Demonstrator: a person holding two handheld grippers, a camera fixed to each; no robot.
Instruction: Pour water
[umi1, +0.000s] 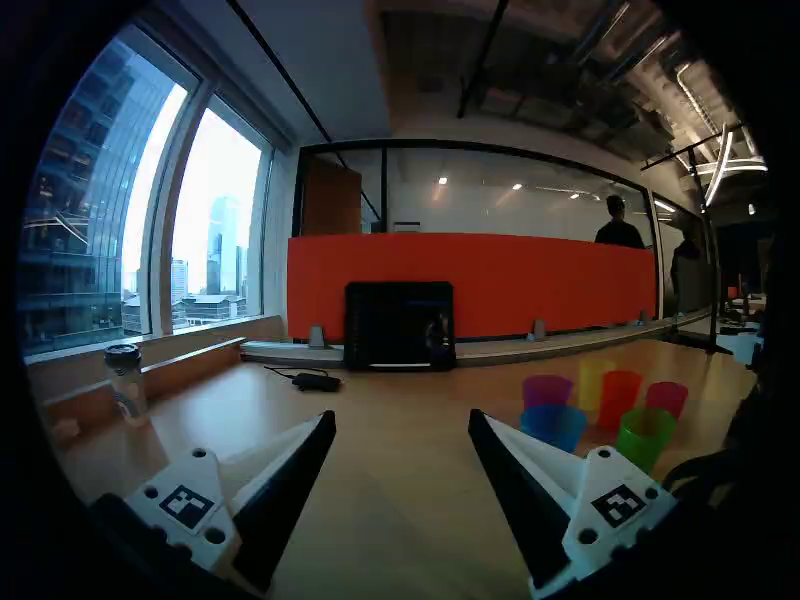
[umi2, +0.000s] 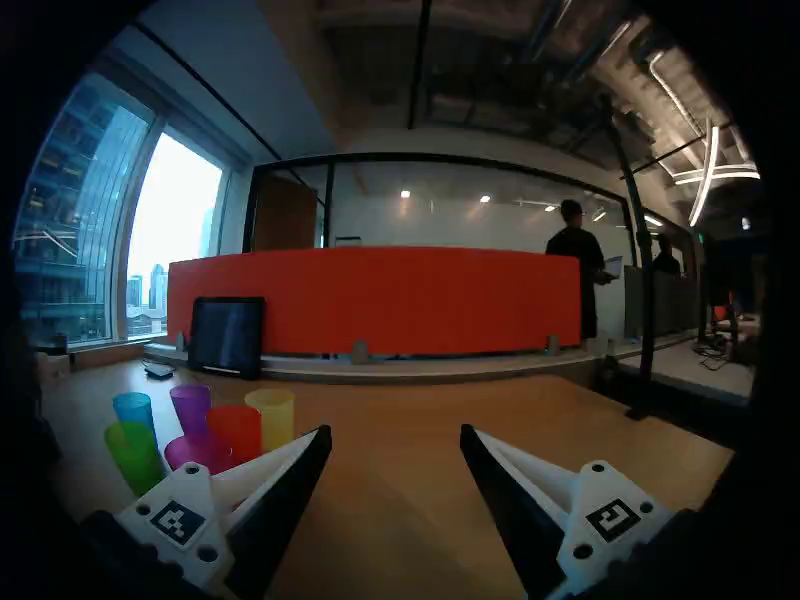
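Observation:
Several coloured plastic cups stand clustered on the wooden table. In the left gripper view they sit to the right, with the blue cup and green cup nearest and the purple cup and red cup behind. In the right gripper view the cluster is at the left, led by the green cup and pink cup, just beyond the left finger. A clear bottle with a black lid stands far left by the window. My left gripper and right gripper are both open and hold nothing.
A dark tablet leans against the orange partition at the table's back edge, with a small black device and cable in front of it. A person stands behind the partition. Bare wooden tabletop stretches ahead.

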